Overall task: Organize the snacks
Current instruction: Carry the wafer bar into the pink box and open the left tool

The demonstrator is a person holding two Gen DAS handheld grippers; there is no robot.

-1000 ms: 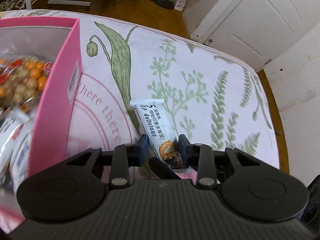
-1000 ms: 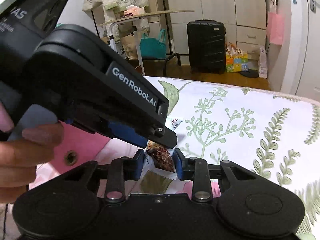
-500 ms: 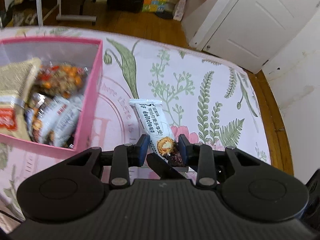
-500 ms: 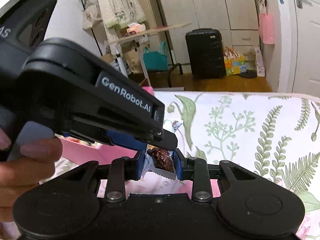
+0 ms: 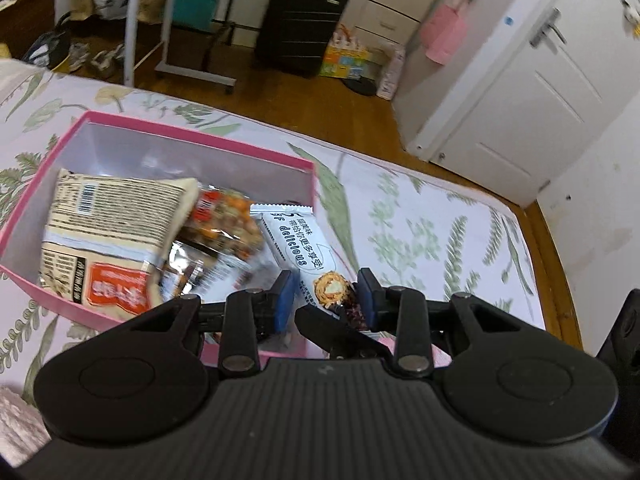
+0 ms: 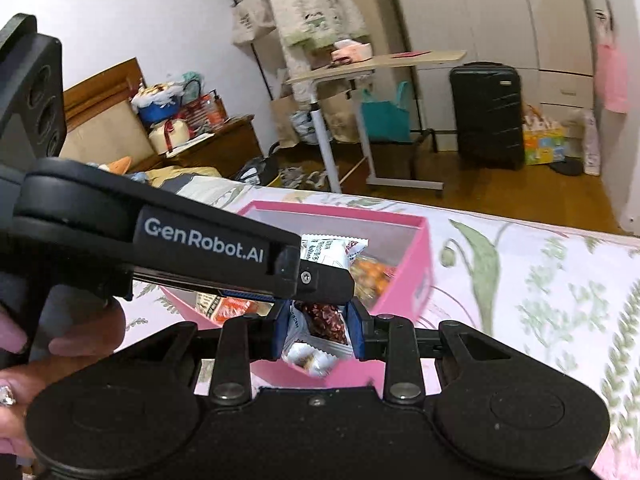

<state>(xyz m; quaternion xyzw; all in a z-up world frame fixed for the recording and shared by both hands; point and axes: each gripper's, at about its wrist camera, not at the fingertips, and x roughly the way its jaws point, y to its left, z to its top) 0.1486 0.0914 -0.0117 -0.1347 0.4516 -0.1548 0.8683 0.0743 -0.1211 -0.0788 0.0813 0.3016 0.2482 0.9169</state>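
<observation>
My left gripper [image 5: 326, 294] is shut on a white snack bar [image 5: 298, 250] printed "delicious" and holds it in the air over the right end of the pink box [image 5: 192, 140]. The box holds a beige noodle packet [image 5: 108, 216], a nut mix bag [image 5: 226, 216] and other packets. My right gripper [image 6: 318, 330] is shut on the same bar's dark chocolate-print end [image 6: 324, 320], just under the left gripper's body [image 6: 200, 248]. The pink box [image 6: 412, 284] lies right beyond it.
The box sits on a bed with a white, pink and green leaf-print cover [image 5: 420, 232]. Beyond the bed's edge are wood floor, a black suitcase [image 5: 300, 24], a rolling side table [image 6: 360, 80] and a white door [image 5: 540, 92].
Both grippers have lifted the snack bar off the cover and carried it left. It now hangs over the pink box instead of lying beside it.
</observation>
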